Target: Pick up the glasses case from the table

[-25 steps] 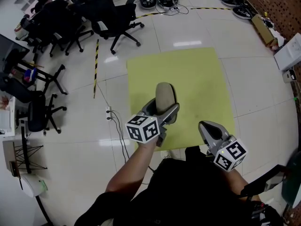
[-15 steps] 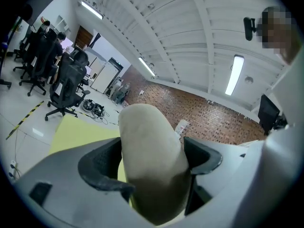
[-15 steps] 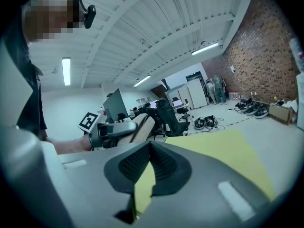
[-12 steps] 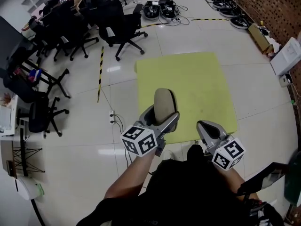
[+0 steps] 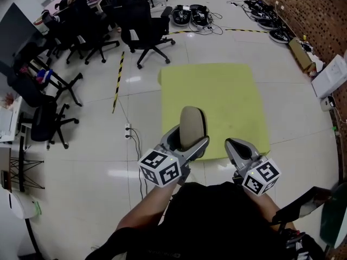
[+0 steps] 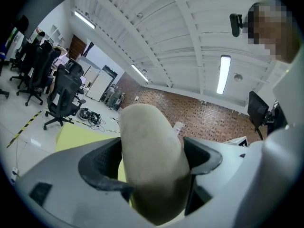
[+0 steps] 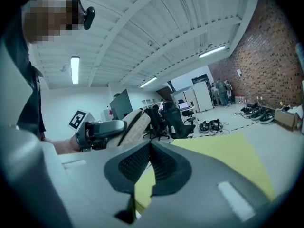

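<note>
1. Glossy white office flooring and a yellow-green surface [image 5: 217, 91] lie below the glasses case [image 5: 192, 124], which is held in the air, overlapping that surface's near edge in the head view.
2. Beige, matte and oblong with a rounded top end, the case [image 6: 151, 156] stands roughly upright between the jaws of the left gripper [image 5: 188, 138], which pinch it from both sides.
3. Seen from the right gripper view, the case [image 7: 132, 125] shows a dark seam running along its side.
4. Its lower end is sunk behind the dark jaw pads and cannot be made out.
5. Just to the right, the right gripper [image 5: 238, 147] holds nothing; its ribbed jaws are pressed together.
6. Marker cubes sit at the back of each tool, left [image 5: 160, 167] and right [image 5: 261, 176].
7. Whether the yellow-green surface is a tabletop or a floor mat cannot be told.
8. Black office chairs [image 5: 143, 23] cluster at upper left, beyond a strip of yellow-and-black tape [image 5: 116, 77].
9. Cabled equipment [image 5: 190, 14] lies on the floor near a brick wall [image 5: 303, 4].
10. Dark clothing [image 5: 217, 221] fills the bottom of the head view, covering the floor beneath.
</note>
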The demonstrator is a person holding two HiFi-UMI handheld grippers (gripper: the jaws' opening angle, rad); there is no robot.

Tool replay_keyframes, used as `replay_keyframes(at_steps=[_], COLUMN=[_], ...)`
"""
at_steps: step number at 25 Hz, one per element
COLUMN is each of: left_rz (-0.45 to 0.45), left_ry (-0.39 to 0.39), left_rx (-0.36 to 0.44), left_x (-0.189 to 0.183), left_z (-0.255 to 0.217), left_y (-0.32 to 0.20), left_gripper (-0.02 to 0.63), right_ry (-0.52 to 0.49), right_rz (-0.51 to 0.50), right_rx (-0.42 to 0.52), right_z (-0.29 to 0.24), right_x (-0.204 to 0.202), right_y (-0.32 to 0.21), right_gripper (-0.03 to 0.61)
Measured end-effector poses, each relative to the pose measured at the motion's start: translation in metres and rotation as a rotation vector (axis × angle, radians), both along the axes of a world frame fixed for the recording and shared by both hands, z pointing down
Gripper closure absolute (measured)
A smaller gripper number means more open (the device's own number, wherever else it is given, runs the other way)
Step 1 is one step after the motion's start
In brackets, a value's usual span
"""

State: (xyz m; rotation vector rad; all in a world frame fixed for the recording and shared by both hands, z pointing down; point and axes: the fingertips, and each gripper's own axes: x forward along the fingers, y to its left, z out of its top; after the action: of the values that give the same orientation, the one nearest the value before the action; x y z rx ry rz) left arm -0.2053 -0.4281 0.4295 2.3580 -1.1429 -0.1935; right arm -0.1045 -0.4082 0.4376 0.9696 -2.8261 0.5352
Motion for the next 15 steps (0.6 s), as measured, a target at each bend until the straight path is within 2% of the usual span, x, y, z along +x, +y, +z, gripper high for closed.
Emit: replay_keyframes(at_steps=[7,15], left_rz=[-0.048,-0.091], left_ry=[-0.016,-0.029], left_rx=[0.022,0.042], left_x=[0.035,0.099], left_z=[-0.012,-0.024], left_y=[0.022,0.057], left_gripper=[0.201,0.201], right_ry=[-0.072,-0.129], right_rz=[-0.074,-0.095], right_rx=[0.003,-0.034], right_z=[-0.014,-0.016], right_x=[0.029,0.101], right_y=[0.014,0.038], right_gripper=[0.575,0.577])
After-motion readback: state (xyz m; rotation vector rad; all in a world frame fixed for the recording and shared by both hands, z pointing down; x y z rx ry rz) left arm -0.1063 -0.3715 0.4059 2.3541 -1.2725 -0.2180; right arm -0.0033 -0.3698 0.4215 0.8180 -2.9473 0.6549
